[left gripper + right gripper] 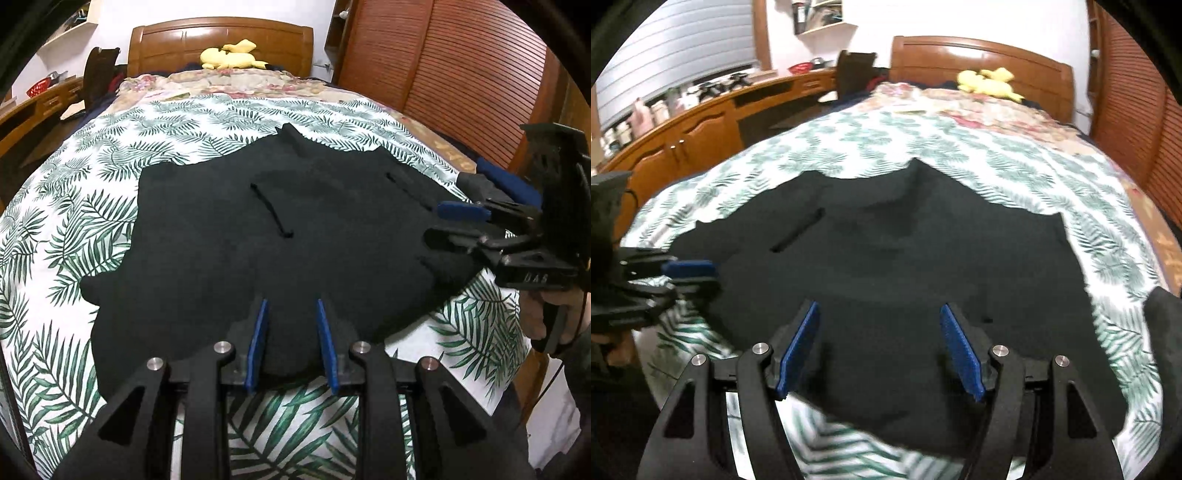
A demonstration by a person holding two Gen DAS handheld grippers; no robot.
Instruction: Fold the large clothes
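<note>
The large black fabric garment [280,236] lies spread across the middle of the leaf-print bedsheet [74,229], its near hem under both grippers, the left gripper [291,306] and right gripper [879,314] both with jaws apart, holding nothing.

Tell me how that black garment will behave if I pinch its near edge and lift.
Likely floppy: the black garment lies flat on the leaf-print sheet with soft ripples, so it should drape and sag from the pinch. It looks thick and fleecy, so probably fairly heavy and not slippery. Both the left tool and right tool are open over its near edge.
</note>
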